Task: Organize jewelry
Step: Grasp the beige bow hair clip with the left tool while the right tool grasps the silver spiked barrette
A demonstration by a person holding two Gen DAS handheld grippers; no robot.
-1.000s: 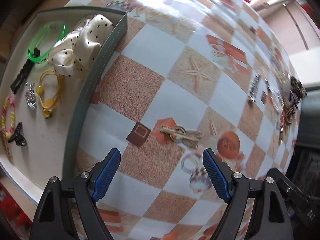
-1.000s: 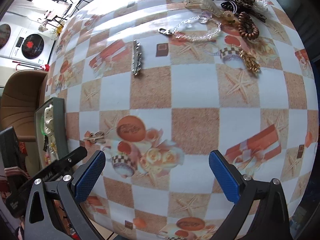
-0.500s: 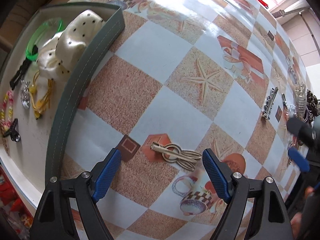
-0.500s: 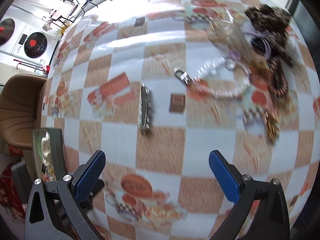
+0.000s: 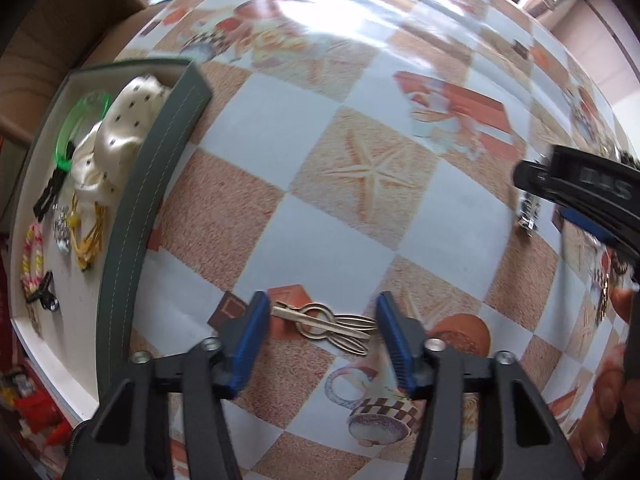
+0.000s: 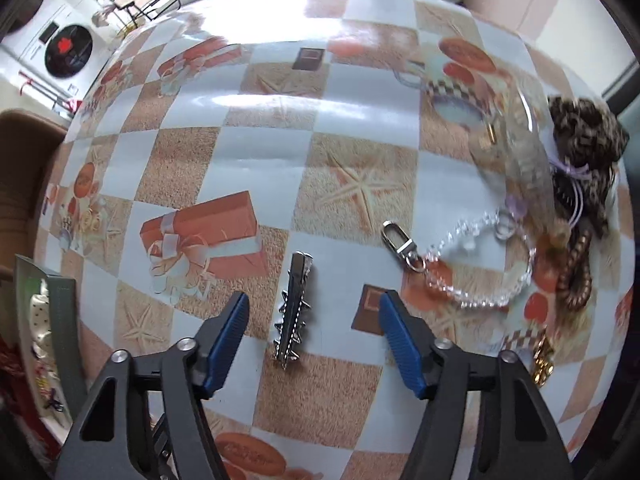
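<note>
A pale gold hair clip [image 5: 326,323] lies flat on the patterned tablecloth. My left gripper [image 5: 320,336] straddles it lengthwise, jaws closing, with small gaps still showing at both ends. A silver spiked hair clip [image 6: 294,309] lies between the blue pads of my right gripper [image 6: 314,340], whose jaws are also closing and stand well apart from it. The same silver clip [image 5: 528,210] shows in the left wrist view under the right gripper's black finger. A grey-rimmed tray [image 5: 136,216] at the left holds a spotted cream scrunchie [image 5: 116,140] and a green bangle [image 5: 82,120].
A clear bead chain with a clasp [image 6: 460,264], a leopard-print scrunchie [image 6: 584,140], a brown coil tie [image 6: 576,276] and a gold chain [image 6: 542,360] lie at the right. Yellow hair ties [image 5: 90,232] and small clips sit in the tray. A brown chair [image 5: 48,40] stands behind the tray.
Both grippers have narrowed their jaws. The left came down over the gold clip; the right travelled across the cloth and now frames the silver clip, and its finger has entered the left wrist view.
</note>
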